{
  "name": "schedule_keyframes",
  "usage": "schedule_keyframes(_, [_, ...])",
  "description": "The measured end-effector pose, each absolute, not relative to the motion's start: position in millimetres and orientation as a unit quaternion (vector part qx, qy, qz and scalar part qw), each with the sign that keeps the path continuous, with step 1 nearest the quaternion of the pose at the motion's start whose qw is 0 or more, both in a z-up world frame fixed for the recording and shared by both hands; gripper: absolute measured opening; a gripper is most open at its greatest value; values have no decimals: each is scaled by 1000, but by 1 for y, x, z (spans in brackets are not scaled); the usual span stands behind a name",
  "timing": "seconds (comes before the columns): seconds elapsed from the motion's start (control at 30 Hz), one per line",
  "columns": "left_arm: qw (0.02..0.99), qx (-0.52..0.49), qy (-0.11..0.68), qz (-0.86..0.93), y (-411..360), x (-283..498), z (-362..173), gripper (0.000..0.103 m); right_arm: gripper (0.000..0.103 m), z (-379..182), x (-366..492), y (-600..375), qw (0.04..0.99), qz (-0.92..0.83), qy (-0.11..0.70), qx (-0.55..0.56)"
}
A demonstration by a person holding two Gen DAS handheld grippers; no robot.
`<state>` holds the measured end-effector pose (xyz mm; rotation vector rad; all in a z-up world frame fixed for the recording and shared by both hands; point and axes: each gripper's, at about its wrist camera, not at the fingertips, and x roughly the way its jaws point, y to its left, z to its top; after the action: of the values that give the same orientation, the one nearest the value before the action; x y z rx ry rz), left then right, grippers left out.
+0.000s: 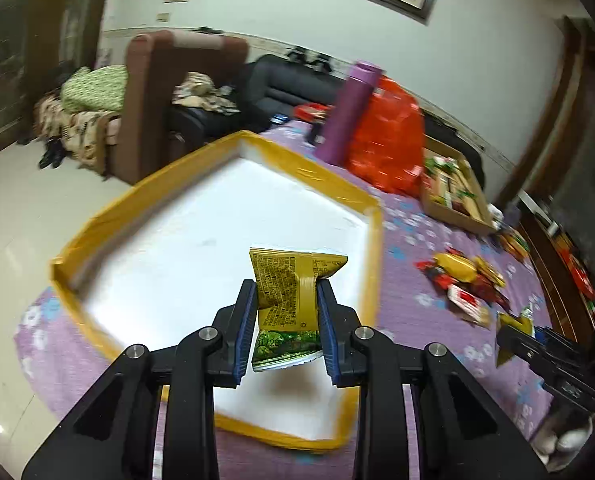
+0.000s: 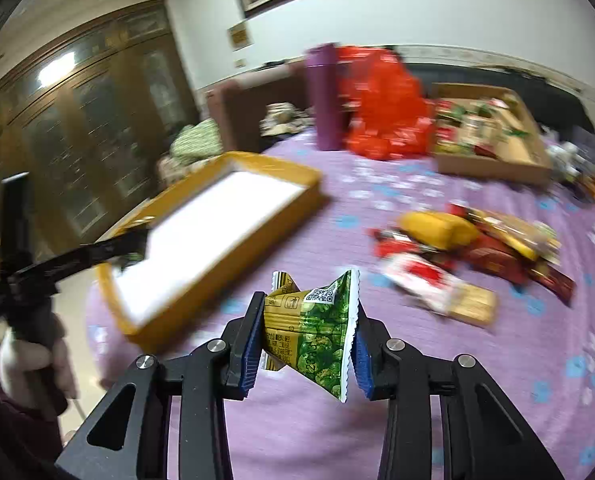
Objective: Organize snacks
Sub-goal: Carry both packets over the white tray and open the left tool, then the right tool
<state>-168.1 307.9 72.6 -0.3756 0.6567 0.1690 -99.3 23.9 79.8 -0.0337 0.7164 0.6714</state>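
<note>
While the left tongs (image 1: 285,300) are clamped on a snack packet (image 1: 293,292), that packet hangs between the blue pads (image 1: 246,332) above the white floor of a yellow-rimmed tray (image 1: 217,152); it is creased, mustard yellow with dense black print on the upper part and green at the bottom. The right tongs (image 2: 309,328) are likewise pinched on a second packet (image 2: 317,328), held over the purple flowered cloth (image 2: 417,400) of the bench, just to the right of the tray; this one is green and gold with zigzag edges and a small square code near the top. That makes two packets in the tongs, one in each. Farther out on the cloth lies one loose heap of snacks (image 2: 469,248), red, yellow and white wrappers too blurred to count. Beyond it stand one purple cylinder (image 2: 327,96), one red plastic bag (image 2: 385,104) touching it, and one cardboard box (image 2: 493,132) filled with more packets. A hand (image 2: 33,356) holds the left tongs' handle at the edge of the right view.
</note>
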Motion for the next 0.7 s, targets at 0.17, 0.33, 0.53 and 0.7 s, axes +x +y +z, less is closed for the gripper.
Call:
schedule_keyframes(0.17, [923,-173,325,115,333,-166,66,27,38,87,-103,84,854,375,360,-30])
schedule_keyframes(0.33, [913,-189,336,134,359,-161,53,27,38,78,-103,146,833,404,373,-65])
schedule_keyframes(0.53, [905,-223,337,130,378,-167,44,27,38,58,-91,196,807,422,406,-68])
schedule_keyframes(0.7, [904,-250,324,121,387,-176,49,28,38,46,-92,219,800,425,416,-82])
